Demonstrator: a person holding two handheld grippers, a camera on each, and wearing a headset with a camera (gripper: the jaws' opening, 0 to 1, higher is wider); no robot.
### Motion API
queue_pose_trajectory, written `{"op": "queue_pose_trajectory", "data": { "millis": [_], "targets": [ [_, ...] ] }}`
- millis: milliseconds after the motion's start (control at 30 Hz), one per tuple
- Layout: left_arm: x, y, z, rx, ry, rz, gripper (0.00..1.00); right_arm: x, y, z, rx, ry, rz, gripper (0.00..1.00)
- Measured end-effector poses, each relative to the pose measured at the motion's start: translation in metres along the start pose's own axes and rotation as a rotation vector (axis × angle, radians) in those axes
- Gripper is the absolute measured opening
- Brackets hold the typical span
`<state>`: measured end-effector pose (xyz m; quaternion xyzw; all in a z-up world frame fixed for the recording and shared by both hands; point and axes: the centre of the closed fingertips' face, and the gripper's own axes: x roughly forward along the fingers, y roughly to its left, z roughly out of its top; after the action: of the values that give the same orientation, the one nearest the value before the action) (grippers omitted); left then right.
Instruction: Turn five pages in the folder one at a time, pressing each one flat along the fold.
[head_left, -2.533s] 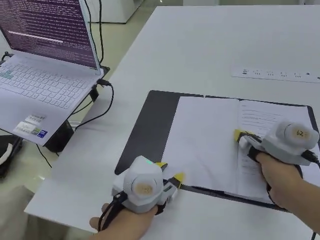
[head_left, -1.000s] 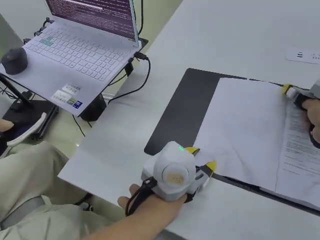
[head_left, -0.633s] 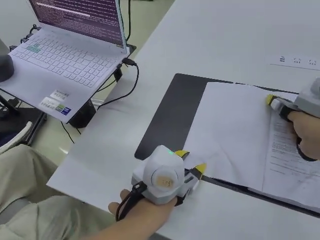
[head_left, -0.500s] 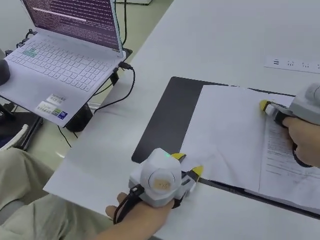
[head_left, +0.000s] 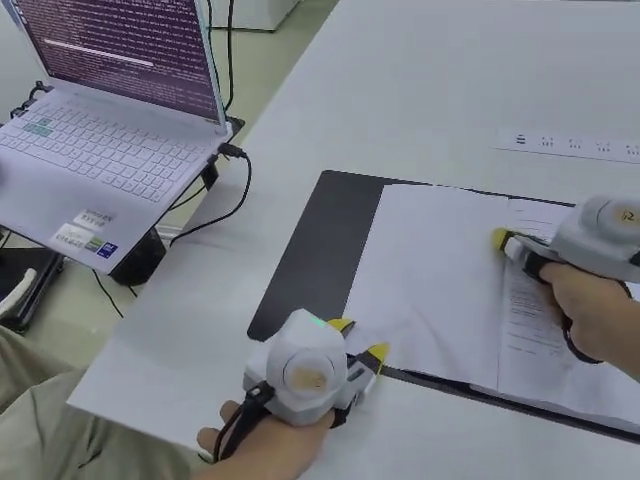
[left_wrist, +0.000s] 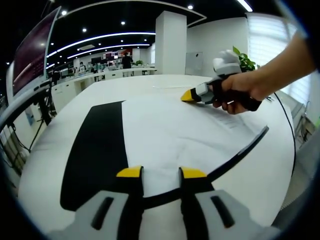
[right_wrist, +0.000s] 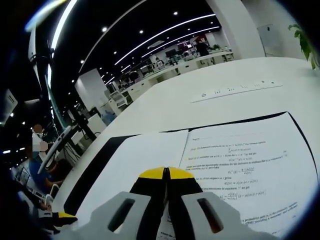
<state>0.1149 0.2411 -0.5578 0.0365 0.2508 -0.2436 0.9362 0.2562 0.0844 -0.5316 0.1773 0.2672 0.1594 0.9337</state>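
The folder lies open on the white table, its black inside cover (head_left: 300, 250) to the left. A blank turned page (head_left: 430, 270) lies flat beside a printed page (head_left: 545, 320). My right gripper (head_left: 500, 238) is shut, and its yellow tips (right_wrist: 165, 173) press on the fold between the two pages, a little below the far end. My left gripper (head_left: 359, 339) is open, and its tips (left_wrist: 161, 172) rest at the blank page's near edge by the folder's rim. In the left gripper view the right gripper (left_wrist: 192, 95) shows at the far side of the page.
An open laptop (head_left: 100, 150) stands on a raised stand to the left, off the table's edge, with a cable (head_left: 215, 195) hanging by it. A white power strip (head_left: 570, 145) lies beyond the folder. Bare table stretches behind the folder.
The right gripper, still shut, went up the fold to its far end and has now slid back toward me a little. The left gripper has stayed at the page's near edge.
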Motion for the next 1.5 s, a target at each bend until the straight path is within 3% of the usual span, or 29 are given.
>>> {"op": "queue_pose_trajectory", "data": {
  "millis": [300,867,1267,1500],
  "targets": [
    [-0.001,-0.001,0.0,-0.001,-0.002,0.0,0.27,-0.015,0.002,-0.008,0.04,-0.012,-0.014,0.0],
    [-0.001,-0.001,0.001,0.0,-0.003,-0.002,0.27,-0.044,0.011,-0.037,0.063,-0.004,-0.002,0.0],
    [-0.002,-0.001,0.002,0.0,-0.006,-0.002,0.27,-0.073,0.03,-0.064,0.056,0.019,0.047,0.0],
    [-0.002,-0.001,0.002,0.002,-0.006,-0.002,0.27,-0.081,0.033,-0.077,0.053,0.038,0.069,0.0]
  ]
}}
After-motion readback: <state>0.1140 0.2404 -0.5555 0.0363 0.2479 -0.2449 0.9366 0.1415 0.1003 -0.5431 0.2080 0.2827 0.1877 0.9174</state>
